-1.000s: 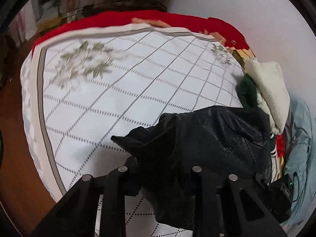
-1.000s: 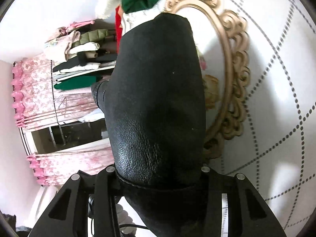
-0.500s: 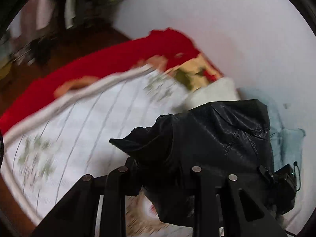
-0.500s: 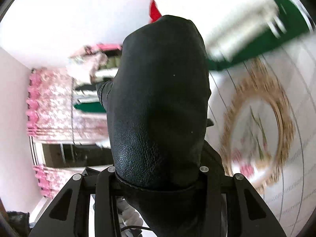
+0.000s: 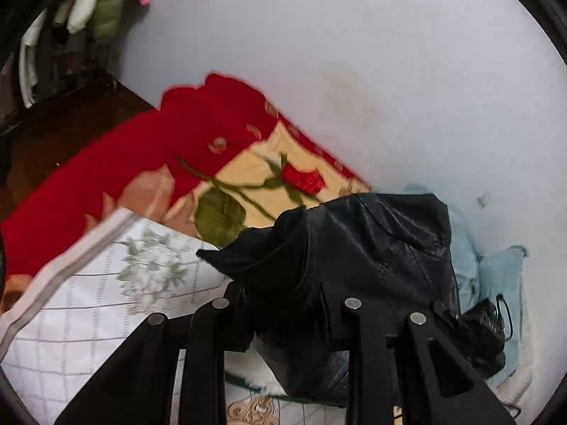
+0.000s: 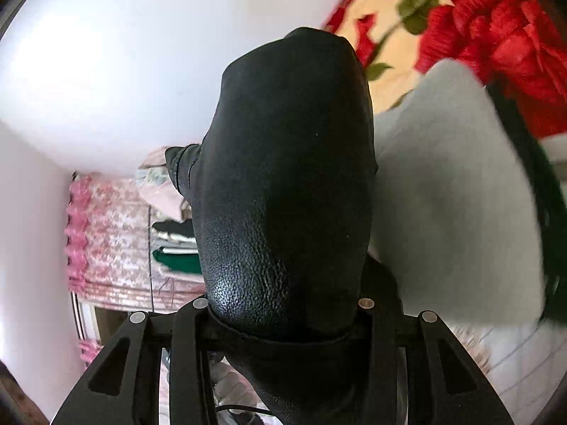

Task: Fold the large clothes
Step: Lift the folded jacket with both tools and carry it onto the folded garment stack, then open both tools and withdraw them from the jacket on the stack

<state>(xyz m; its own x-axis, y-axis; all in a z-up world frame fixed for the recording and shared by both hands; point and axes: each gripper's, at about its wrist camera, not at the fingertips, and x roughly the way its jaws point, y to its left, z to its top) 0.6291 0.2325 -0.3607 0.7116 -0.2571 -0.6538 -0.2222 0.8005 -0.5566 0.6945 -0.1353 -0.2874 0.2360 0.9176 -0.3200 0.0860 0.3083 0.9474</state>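
Far left of the black leather jacket (image 5: pixel 354 258), a rack of hanging clothes (image 5: pixel 88 17) shows in the corner, and nearer in lies the white grid-patterned bedspread (image 5: pixel 88 318) with the red rose blanket (image 5: pixel 159 156) beyond it. Now the jacket itself: it is bunched and carried in the air above the bed, its collar point jutting left, a fold draped over the left hand-held gripper (image 5: pixel 287 304), whose fingers are pinching the leather between them. Just right of the jacket, a light blue cloth (image 5: pixel 496 269) lies against the white wall (image 5: pixel 354 53). Over in the right wrist view, the jacket (image 6: pixel 283 194) fills the middle like a rounded sleeve or shoulder, and the right hand-held gripper (image 6: pixel 283 322) is clamped on its hem edge; a grey-white garment (image 6: pixel 453 194) sits right of it, blurred. The step in hand looks like carrying the half-folded piece toward a resting place. To do it well, I would say keep both pinches firm, since stiff, slick leather could slide, hold the two grippers level so the fold stays aligned, and lower it flat before releasing.
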